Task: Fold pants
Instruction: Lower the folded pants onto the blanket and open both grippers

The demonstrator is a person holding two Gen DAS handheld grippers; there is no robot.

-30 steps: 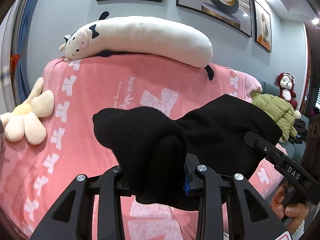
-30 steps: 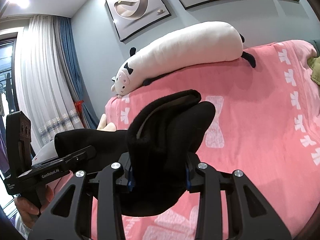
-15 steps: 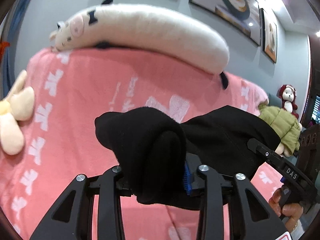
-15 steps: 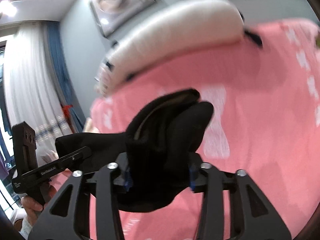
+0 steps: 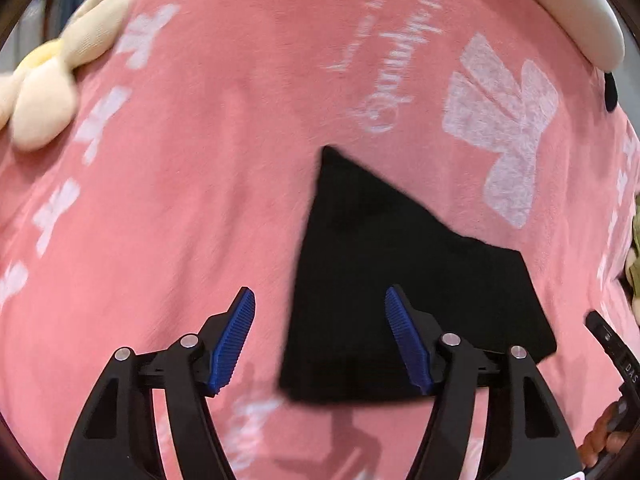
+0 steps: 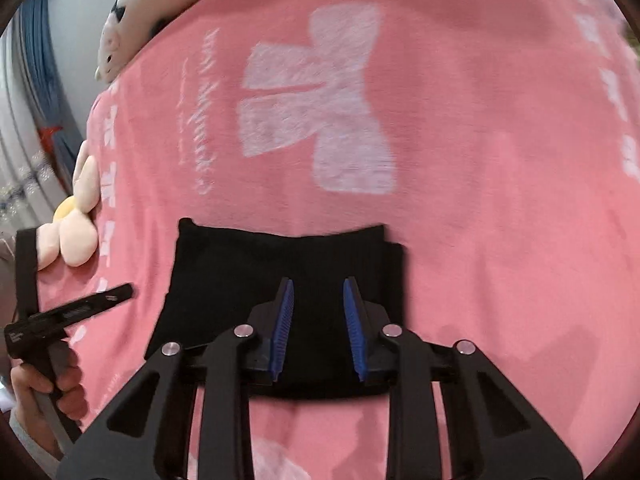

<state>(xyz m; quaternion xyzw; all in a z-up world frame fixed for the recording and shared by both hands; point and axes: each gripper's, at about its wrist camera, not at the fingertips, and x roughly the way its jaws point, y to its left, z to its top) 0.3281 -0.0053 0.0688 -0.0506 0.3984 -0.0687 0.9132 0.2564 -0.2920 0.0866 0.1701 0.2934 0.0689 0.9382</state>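
Observation:
The black pants (image 5: 400, 280) lie folded in a flat bundle on the pink blanket (image 5: 200, 200). My left gripper (image 5: 319, 291) hovers just above their left edge. Its jaws are opening wide and its blue pads (image 5: 236, 336) touch no cloth. In the right wrist view the pants (image 6: 224, 276) lie under my right gripper (image 6: 318, 281). Its jaws are closing to a narrow gap, and no cloth is pinched between its pads (image 6: 282, 320). The left gripper (image 6: 100, 300) also shows there, beside the pants, held by a hand (image 6: 48, 380).
A cream flower plush (image 5: 52, 80) (image 6: 76, 224) lies at the blanket's left edge. A long white animal pillow (image 5: 560, 0) (image 6: 120, 28) lies along the back. A green jacket (image 5: 634, 256) shows at the far right. Curtains (image 6: 28, 140) hang at the left.
Both grippers were carrying the bunched pants in the air. They have come down toward the blanket and let go, and the pants now lie flat and folded.

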